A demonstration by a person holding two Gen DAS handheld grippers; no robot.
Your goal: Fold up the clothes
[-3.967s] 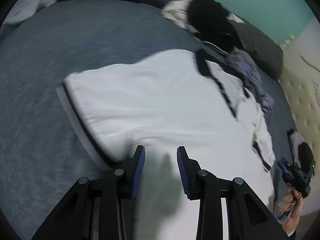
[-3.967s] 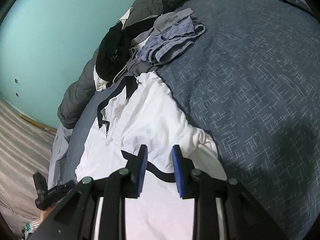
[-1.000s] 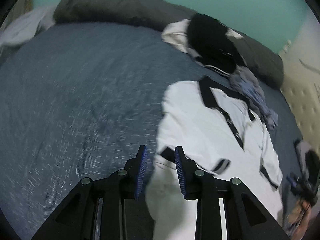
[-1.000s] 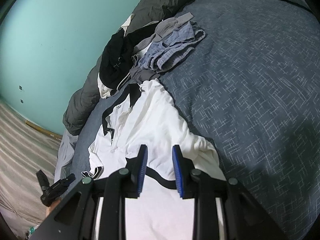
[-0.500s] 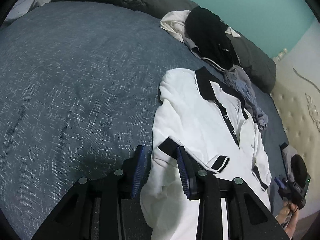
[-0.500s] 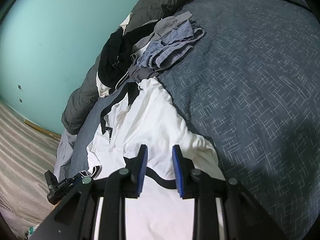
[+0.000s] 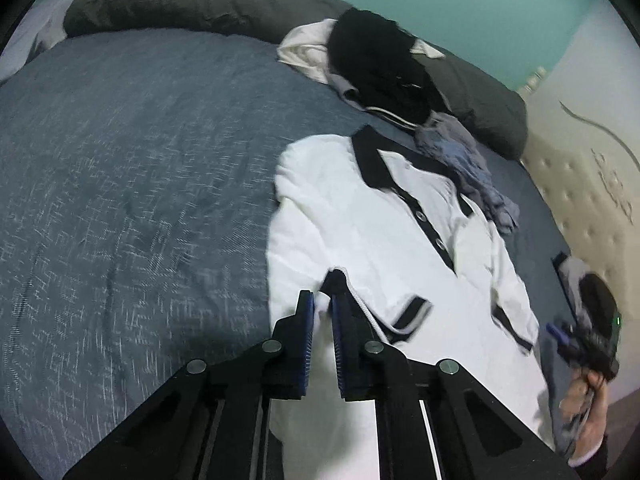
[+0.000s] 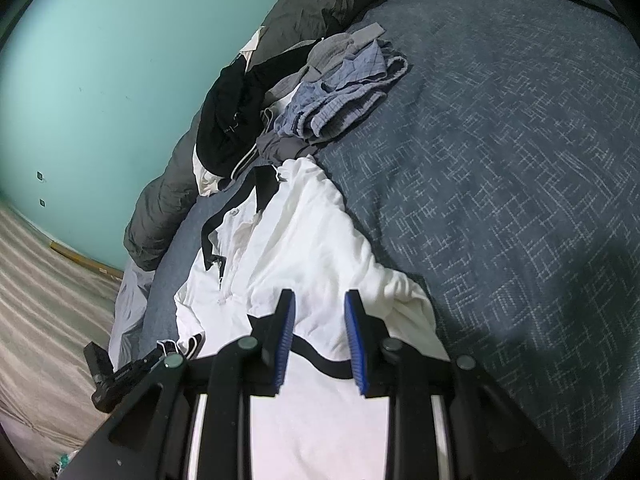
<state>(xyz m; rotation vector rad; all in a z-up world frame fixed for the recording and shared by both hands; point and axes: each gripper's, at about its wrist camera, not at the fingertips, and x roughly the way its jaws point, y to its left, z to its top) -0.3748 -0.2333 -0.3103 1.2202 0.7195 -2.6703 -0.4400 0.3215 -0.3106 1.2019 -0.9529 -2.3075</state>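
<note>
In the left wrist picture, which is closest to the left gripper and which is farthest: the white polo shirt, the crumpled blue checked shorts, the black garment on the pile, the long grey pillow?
1. White polo shirt with black trim: fabric sits between the closing left gripper jaws.
2. Crumpled blue checked shorts: beyond the collar, to the right.
3. Black garment: atop the pile, farther back.
4. Long grey pillow: along the far edge.

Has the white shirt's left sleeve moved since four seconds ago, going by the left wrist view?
Yes. The sleeve lay spread out over the blue bedspread then; now it is folded in onto the shirt's front, leaving that bedspread bare.
</note>
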